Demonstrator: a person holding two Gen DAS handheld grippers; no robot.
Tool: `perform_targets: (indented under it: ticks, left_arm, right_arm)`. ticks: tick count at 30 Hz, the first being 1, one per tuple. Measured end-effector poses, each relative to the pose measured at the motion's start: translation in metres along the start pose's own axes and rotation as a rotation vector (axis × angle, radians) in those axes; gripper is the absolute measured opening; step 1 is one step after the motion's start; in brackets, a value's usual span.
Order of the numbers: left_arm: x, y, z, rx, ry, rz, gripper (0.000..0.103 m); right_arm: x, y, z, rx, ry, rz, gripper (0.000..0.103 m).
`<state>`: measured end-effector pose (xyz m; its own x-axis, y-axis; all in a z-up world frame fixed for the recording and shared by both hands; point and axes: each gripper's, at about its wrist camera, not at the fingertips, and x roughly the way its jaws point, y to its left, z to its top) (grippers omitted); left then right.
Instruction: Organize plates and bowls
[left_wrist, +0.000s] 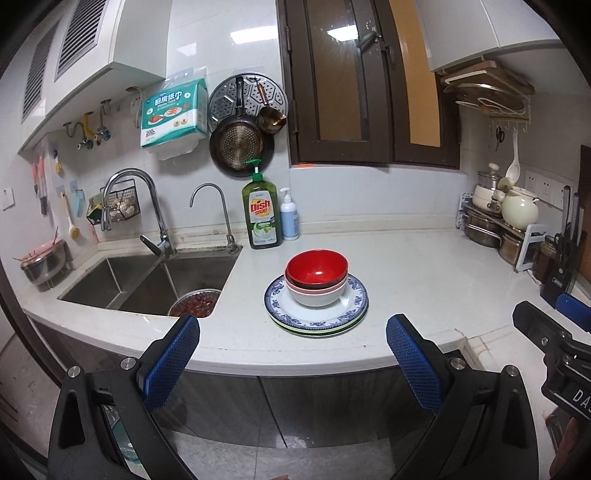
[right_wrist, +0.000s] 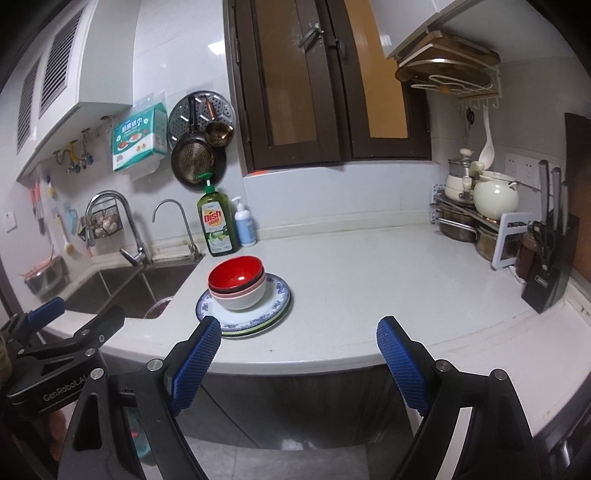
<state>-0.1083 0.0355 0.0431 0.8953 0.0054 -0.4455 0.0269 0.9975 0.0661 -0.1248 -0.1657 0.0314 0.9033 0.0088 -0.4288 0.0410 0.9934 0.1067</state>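
Note:
A stack of bowls sits on stacked plates on the white counter: a red bowl (left_wrist: 317, 266) (right_wrist: 236, 275) on top, a pink one and a white bowl (left_wrist: 317, 297) (right_wrist: 240, 300) under it, all on a blue-patterned plate (left_wrist: 351, 310) (right_wrist: 275, 302) with more plates beneath. My left gripper (left_wrist: 291, 326) hangs open in front of the counter edge, short of the stack, with nothing between its blue pads. My right gripper (right_wrist: 297, 328) is also open and empty, off the counter edge, right of the stack. Each gripper shows at the side of the other's view.
A double sink (left_wrist: 147, 280) with two taps lies left of the stack, a colander of red food in it. Dish soap (left_wrist: 260, 210) and a pump bottle (left_wrist: 289, 216) stand behind. Pots, a cream kettle (right_wrist: 495, 197) and a knife block (right_wrist: 550, 266) fill the right corner.

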Motion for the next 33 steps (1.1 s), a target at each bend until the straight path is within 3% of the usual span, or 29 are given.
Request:
perform_targets:
  ticks: [33]
  left_arm:
    - [-0.02, -0.007, -0.006, 0.016, -0.028, -0.023, 0.103]
  right_arm:
    - [-0.041, -0.003, -0.009, 0.002, -0.042, -0.045, 0.087]
